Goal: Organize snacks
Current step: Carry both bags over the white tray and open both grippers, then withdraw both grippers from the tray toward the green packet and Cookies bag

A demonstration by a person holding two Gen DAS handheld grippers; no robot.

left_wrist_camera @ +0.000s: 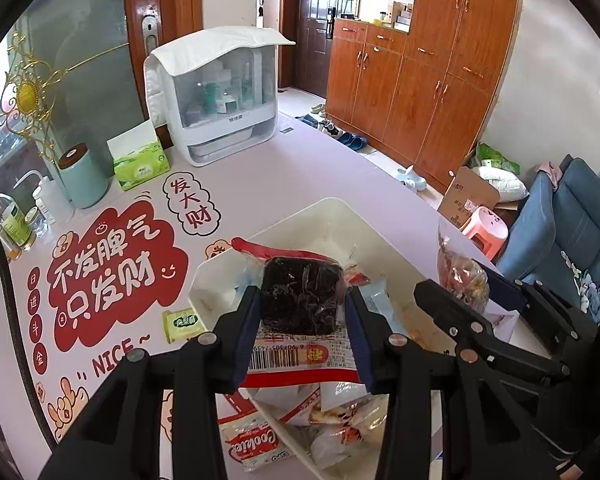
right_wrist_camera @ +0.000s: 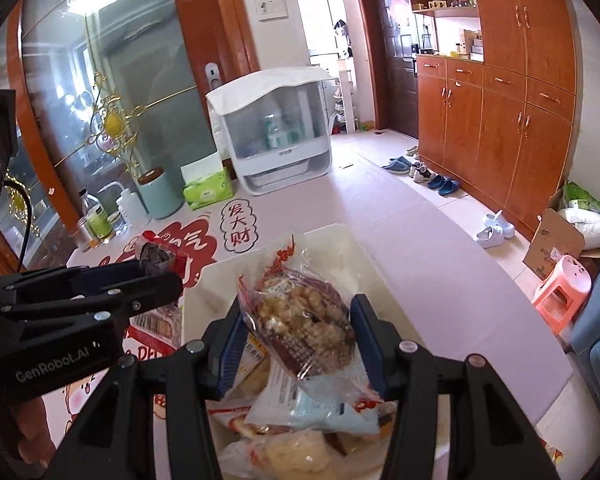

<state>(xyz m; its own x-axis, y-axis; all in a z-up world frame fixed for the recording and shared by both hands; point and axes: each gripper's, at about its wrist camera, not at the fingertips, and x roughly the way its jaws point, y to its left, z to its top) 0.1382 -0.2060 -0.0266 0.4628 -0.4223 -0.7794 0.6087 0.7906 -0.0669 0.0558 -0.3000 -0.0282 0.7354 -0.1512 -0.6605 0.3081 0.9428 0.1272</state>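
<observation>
The far half of the white bin (right_wrist_camera: 362, 258) lies bare, open from above; its near half is heaped with snack packets (right_wrist_camera: 300, 408). On the table (left_wrist_camera: 300, 176), the storage box (left_wrist_camera: 216, 96) and tissue pack (left_wrist_camera: 142, 164) (well beyond the bin) block the far-left edge.

A pale pink table (left_wrist_camera: 300, 168) carries a white bin (left_wrist_camera: 340, 212), tissue pack (left_wrist_camera: 142, 166) and mint canister (left_wrist_camera: 85, 178).
</observation>
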